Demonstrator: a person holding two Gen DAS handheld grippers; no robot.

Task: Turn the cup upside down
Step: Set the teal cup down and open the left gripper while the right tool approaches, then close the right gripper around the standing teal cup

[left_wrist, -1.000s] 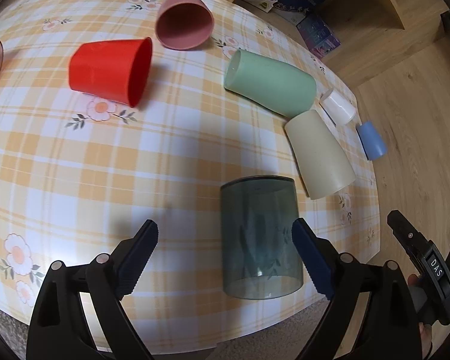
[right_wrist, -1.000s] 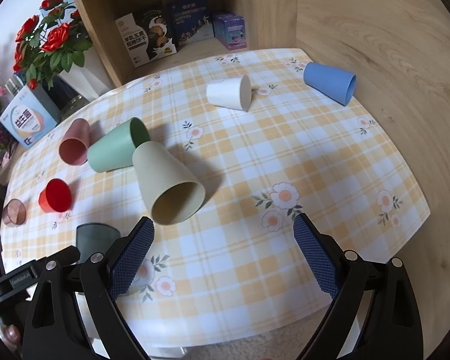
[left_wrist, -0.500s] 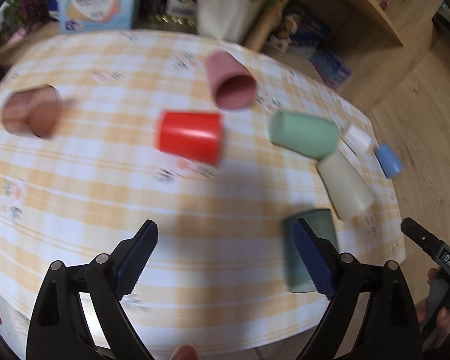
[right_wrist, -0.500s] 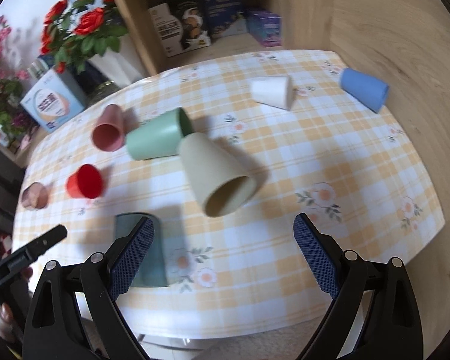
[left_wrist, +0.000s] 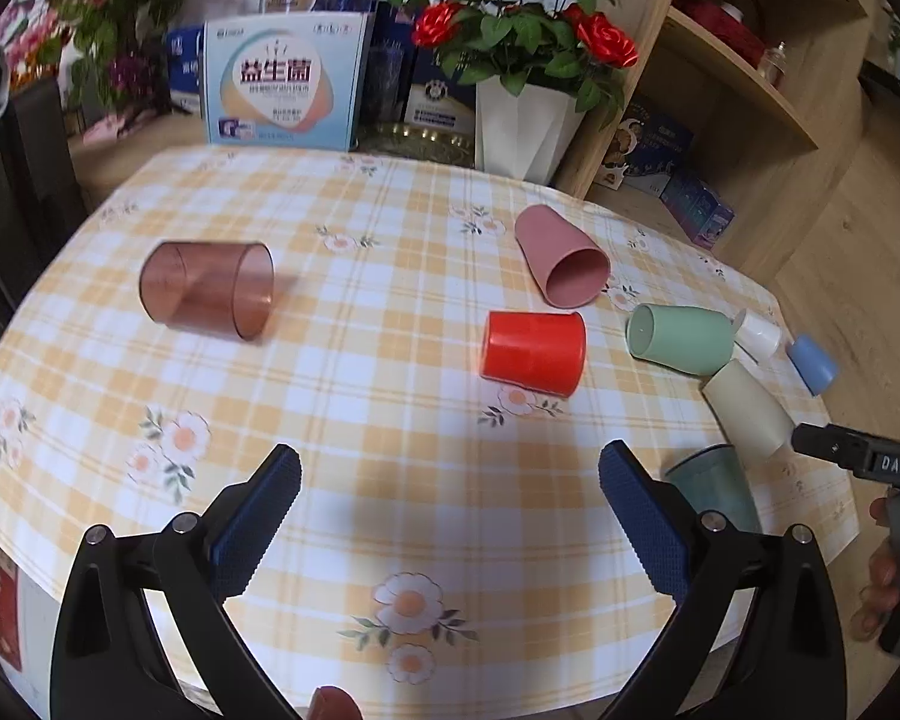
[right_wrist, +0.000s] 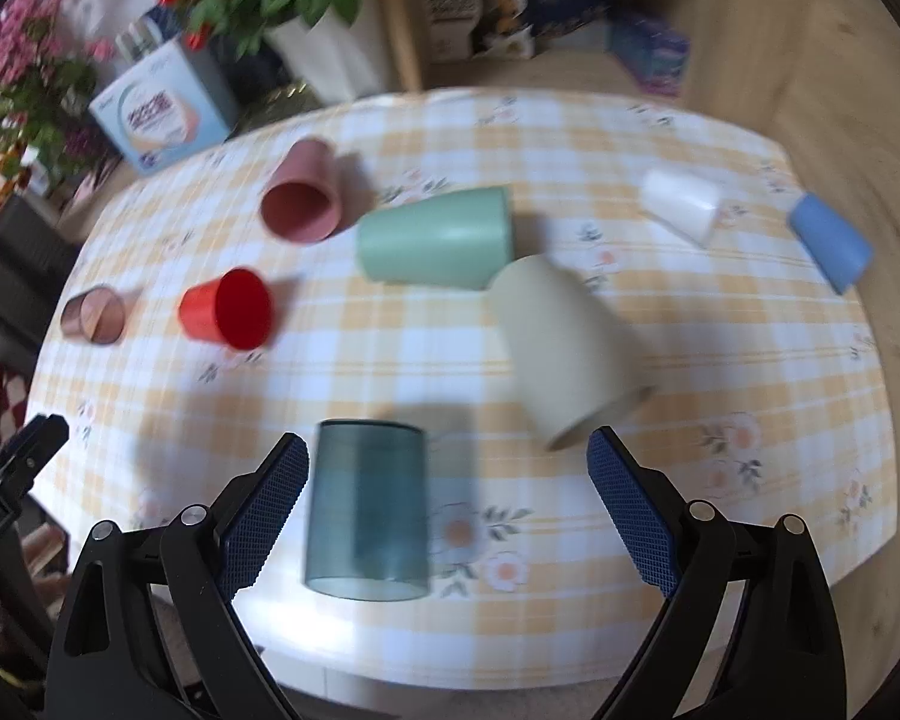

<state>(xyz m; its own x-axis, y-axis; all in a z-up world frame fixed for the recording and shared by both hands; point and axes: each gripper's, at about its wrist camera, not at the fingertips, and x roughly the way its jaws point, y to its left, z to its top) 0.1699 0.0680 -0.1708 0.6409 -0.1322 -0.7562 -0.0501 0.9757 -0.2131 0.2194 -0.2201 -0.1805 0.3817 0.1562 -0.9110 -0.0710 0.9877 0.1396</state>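
Note:
Several cups lie on their sides on a yellow-checked tablecloth. A clear teal cup (right_wrist: 366, 510) lies near the front edge, just right of my right gripper's left finger. Beyond it lie a cream cup (right_wrist: 564, 354), a green cup (right_wrist: 438, 237), a red cup (left_wrist: 534, 351), a pink cup (left_wrist: 561, 264) and a clear brown cup (left_wrist: 207, 288). My right gripper (right_wrist: 444, 486) is open and empty above the front edge. My left gripper (left_wrist: 450, 492) is open and empty, well short of the red cup. The teal cup (left_wrist: 714, 492) shows behind its right finger.
A white cup (right_wrist: 681, 207) and a blue cup (right_wrist: 831, 249) lie at the table's right edge. Beyond the table stand a white vase of red roses (left_wrist: 522, 120), a printed box (left_wrist: 282, 90) and a wooden shelf (left_wrist: 744, 78) holding boxes.
My left gripper has pulled back and swung left, away from the teal cup, so the brown cup and the shelf came into view. My right gripper has moved left toward the teal cup.

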